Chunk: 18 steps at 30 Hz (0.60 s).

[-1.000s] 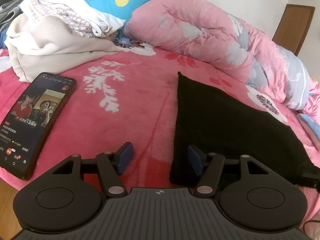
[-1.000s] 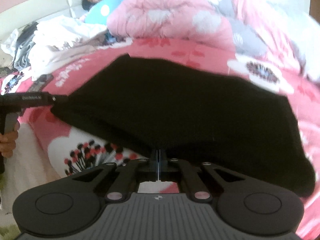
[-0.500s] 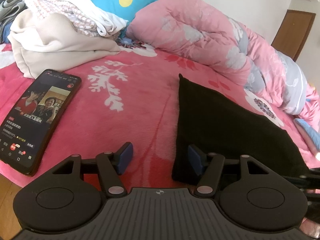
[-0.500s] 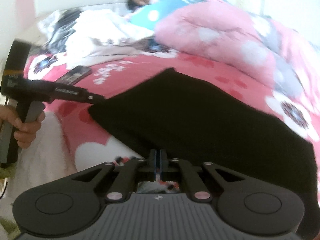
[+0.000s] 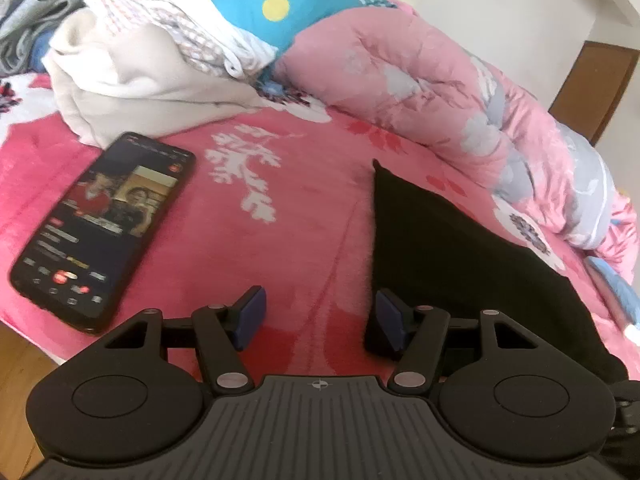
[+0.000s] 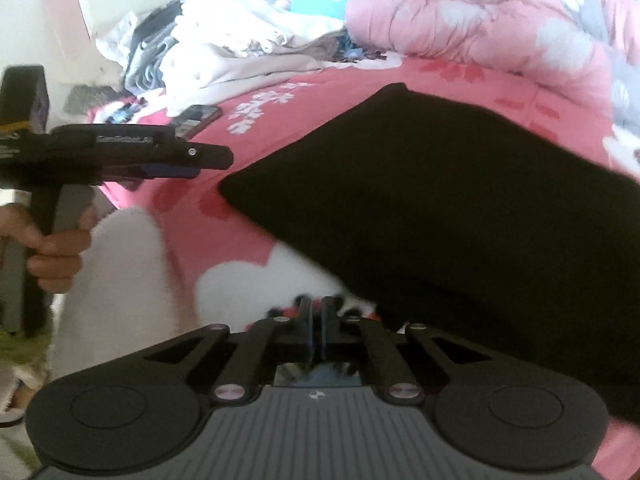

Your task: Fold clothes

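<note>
One smartphone [image 5: 100,228] is lying left on the bed [image 5: 308,216], bare pink blanket is spreading mid-bed, and one folded black garment [image 5: 452,256] is lying right. The left claw [image 5: 318,316] is gaping empty at the garment's near corner; the right claw [image 6: 318,320] is pinching together on nothing beside its front edge.

A bed [image 5: 312,200] with a pink flowered blanket fills the room, a rolled pink quilt [image 5: 432,92] along its far side. Behind stand a white wall [image 5: 516,4] and a brown wooden door [image 5: 592,88]; wooden floor [image 5: 16,364] shows beside the bed. Daylight is bright.
</note>
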Motion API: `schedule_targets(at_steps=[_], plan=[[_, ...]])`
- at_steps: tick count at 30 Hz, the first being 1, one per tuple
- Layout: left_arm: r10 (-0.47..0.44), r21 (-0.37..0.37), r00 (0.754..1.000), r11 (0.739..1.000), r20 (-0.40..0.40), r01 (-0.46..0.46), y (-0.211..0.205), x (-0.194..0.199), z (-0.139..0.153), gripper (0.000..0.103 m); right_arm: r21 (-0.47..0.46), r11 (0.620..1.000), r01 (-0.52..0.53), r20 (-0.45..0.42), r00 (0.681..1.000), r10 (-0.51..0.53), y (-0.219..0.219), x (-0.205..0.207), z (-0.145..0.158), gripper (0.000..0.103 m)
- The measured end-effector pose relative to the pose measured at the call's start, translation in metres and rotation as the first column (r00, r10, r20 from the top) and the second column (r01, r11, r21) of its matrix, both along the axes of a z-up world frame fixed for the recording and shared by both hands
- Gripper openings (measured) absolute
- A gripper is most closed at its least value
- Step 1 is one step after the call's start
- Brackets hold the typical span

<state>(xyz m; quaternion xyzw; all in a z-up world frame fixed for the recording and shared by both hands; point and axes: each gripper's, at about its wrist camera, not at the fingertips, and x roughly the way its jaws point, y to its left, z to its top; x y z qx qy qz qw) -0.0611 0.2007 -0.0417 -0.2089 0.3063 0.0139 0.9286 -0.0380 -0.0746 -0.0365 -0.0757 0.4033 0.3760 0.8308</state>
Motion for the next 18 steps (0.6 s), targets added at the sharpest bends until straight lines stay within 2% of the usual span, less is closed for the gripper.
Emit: schedule_targets(at_steps=[2, 5, 7, 9, 14, 17, 18], plan=[[0.017, 0.021, 1.0, 1.0, 0.007, -0.017, 0.001, -0.003, 0.004, 0.061, 0.071, 0.997, 0.002, -0.001, 1.0, -0.002, -0.004, 0.001, 0.009, 0.003], [0.042, 0.042, 0.999, 0.998, 0.027, -0.043, 0.002, -0.008, 0.011, 0.061, 0.098, 0.993, 0.067, 0.061, 0.995, -0.073, 0.001, 0.013, 0.016, 0.004], [0.042, 0.044, 0.998, 0.998, 0.037, -0.044, 0.001, -0.01, 0.014, 0.061, 0.105, 0.989, 0.101, 0.053, 0.993, -0.107, 0.006, 0.026, 0.008, 0.005], [0.031, 0.047, 0.999, 0.998, 0.042, -0.033, -0.003, -0.009, 0.017, 0.061, 0.093, 0.992, 0.09, -0.009, 0.996, -0.089, 0.016, 0.03, -0.009, 0.005], [-0.031, 0.033, 0.998, 0.999, 0.056, 0.029, -0.02, 0.0, 0.018, 0.061, 0.162, 0.984, -0.079, -0.029, 0.996, 0.085, 0.024, -0.015, -0.008, 0.005], [-0.096, 0.035, 0.994, 0.995, 0.051, 0.094, -0.038, 0.012, 0.014, 0.061, 0.106, 0.994, -0.006, 0.019, 1.0, 0.004, 0.003, -0.032, -0.006, 0.005], [-0.117, 0.04, 0.992, 0.993, 0.047, 0.115, -0.045, 0.016, 0.013, 0.061, 0.097, 0.994, 0.047, 0.03, 0.998, -0.051, -0.009, -0.032, -0.005, 0.006]])
